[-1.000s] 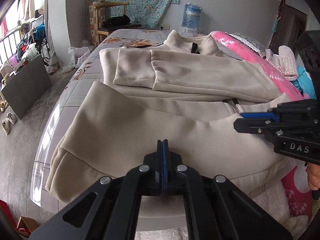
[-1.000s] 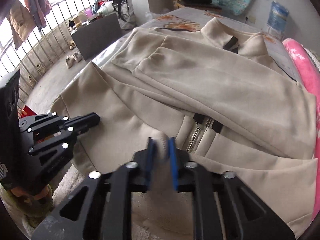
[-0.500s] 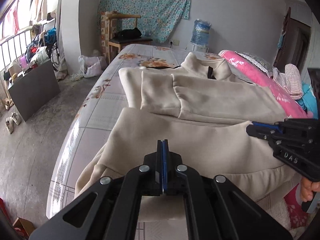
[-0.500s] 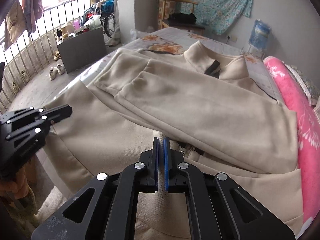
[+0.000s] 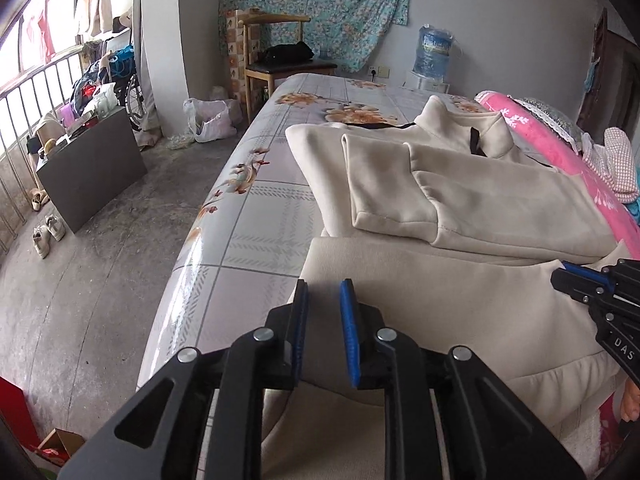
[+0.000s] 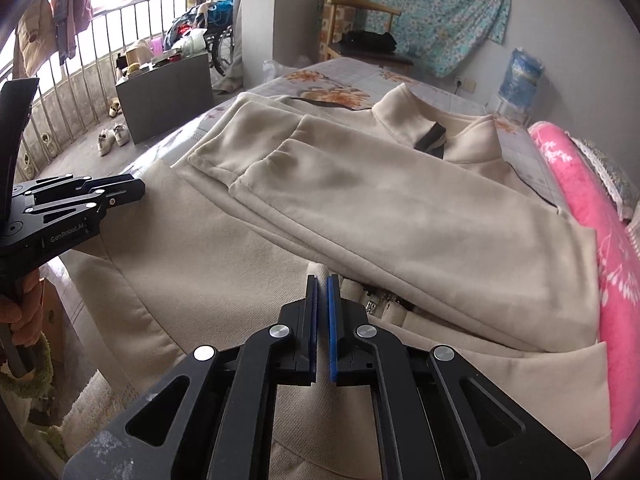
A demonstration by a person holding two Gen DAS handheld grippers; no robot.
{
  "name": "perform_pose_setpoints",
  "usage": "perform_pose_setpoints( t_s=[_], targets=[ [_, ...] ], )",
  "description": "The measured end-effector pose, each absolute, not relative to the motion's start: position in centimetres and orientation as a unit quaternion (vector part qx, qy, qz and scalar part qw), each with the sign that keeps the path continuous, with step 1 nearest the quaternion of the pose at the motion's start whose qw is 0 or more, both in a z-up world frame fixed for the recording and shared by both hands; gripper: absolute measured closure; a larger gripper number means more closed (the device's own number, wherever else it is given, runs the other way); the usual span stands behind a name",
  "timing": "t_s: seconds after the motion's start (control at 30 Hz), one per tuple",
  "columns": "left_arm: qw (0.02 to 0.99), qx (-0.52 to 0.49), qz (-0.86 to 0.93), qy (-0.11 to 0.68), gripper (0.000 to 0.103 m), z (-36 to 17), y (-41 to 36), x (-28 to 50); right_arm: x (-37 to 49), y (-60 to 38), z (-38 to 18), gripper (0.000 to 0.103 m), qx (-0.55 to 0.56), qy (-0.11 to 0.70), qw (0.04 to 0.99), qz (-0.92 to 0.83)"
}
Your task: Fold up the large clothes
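A large beige zip jacket (image 5: pixel 460 304) (image 6: pixel 360 208) lies on the bed, both sleeves folded across its chest and collar at the far end. My left gripper (image 5: pixel 324 332) is at the jacket's near left hem corner. Its jaws are opening, and the cloth shows in the gap without the blue pads pressing it. In the right wrist view the left gripper (image 6: pixel 138 189) hovers over the jacket's left edge. My right gripper (image 6: pixel 322 320) is shut on a pinch of the jacket's front edge beside the zip (image 6: pixel 374 304). Its tips (image 5: pixel 560 276) show at the right of the left wrist view.
The bed (image 5: pixel 256 216) has a glossy floral cover, bare to the left of the jacket. A pink blanket (image 6: pixel 592 200) and more clothes (image 5: pixel 616 164) lie along the right side. A dark box (image 5: pixel 92 168), shoes (image 5: pixel 46 234), a chair (image 5: pixel 280 60) and a water bottle (image 5: pixel 434 50) stand around.
The left gripper's jaws, shut before, now stand apart, and the gripper has shifted left along the hem, so bare bed cover shows. The right gripper closed fully on the jacket's front edge.
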State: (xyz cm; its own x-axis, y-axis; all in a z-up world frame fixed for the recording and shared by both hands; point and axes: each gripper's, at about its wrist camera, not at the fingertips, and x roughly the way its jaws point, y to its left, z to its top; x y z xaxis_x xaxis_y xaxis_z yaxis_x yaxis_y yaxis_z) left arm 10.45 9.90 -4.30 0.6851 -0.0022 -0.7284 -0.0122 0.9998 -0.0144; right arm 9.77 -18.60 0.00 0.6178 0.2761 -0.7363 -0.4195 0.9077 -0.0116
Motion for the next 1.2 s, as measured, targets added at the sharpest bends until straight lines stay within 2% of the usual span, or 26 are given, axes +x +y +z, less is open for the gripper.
perform_pose_setpoints(
  t_s=[0.07, 0.13, 0.27, 0.43, 0.53, 0.7, 0.83, 0.9, 0.97, 1.07, 1.2],
  targets=[
    [0.92, 0.002, 0.004, 0.393, 0.09, -4.4, 9.7, 10.5, 9.5, -18.7, 0.5, 0.101, -0.091, 0.383, 0.899, 0.194],
    [0.922, 0.015, 0.01, 0.386, 0.103, -4.3, 9.6, 10.2, 9.2, -18.8, 1.5, 0.101, -0.09, 0.367, 0.905, 0.195],
    [0.932, 0.022, 0.041, 0.359, 0.103, -3.2, 10.2, 9.2, 8.8, -18.8, 2.1, 0.101, -0.103, 0.343, 0.913, 0.196],
    [0.934, 0.006, 0.057, 0.352, 0.103, -2.6, 11.3, 8.5, 10.1, -18.3, -1.0, 0.1, -0.104, 0.369, 0.902, 0.201],
    [0.94, -0.014, -0.009, 0.341, 0.103, -1.5, 9.9, 7.5, 10.3, -18.0, -2.1, 0.1, -0.104, 0.371, 0.9, 0.202],
    [0.906, -0.034, -0.137, 0.398, 0.103, -3.4, 4.3, 7.6, 10.7, -19.0, -1.8, 0.097, -0.066, 0.388, 0.893, 0.22],
    [0.903, 0.017, -0.107, 0.415, 0.102, -5.4, 1.9, 8.0, 9.9, -22.5, 0.6, 0.083, -0.014, 0.385, 0.892, 0.237],
    [0.902, 0.019, -0.102, 0.42, 0.102, -5.4, 1.8, 8.2, 8.9, -25.1, 2.2, 0.064, -0.017, 0.365, 0.906, 0.213],
    [0.901, 0.021, -0.1, 0.421, 0.102, -5.5, 1.9, 8.4, 8.0, -28.2, 3.3, 0.056, -0.027, 0.355, 0.918, 0.173],
    [0.902, 0.029, -0.093, 0.421, 0.102, -5.5, 1.8, 8.4, 7.9, -32.3, 3.0, 0.051, -0.058, 0.369, 0.922, 0.101],
    [0.902, 0.034, -0.085, 0.422, 0.102, -5.4, 1.7, 8.3, 8.8, -37.1, 0.8, 0.051, -0.081, 0.401, 0.912, 0.01]
  ],
)
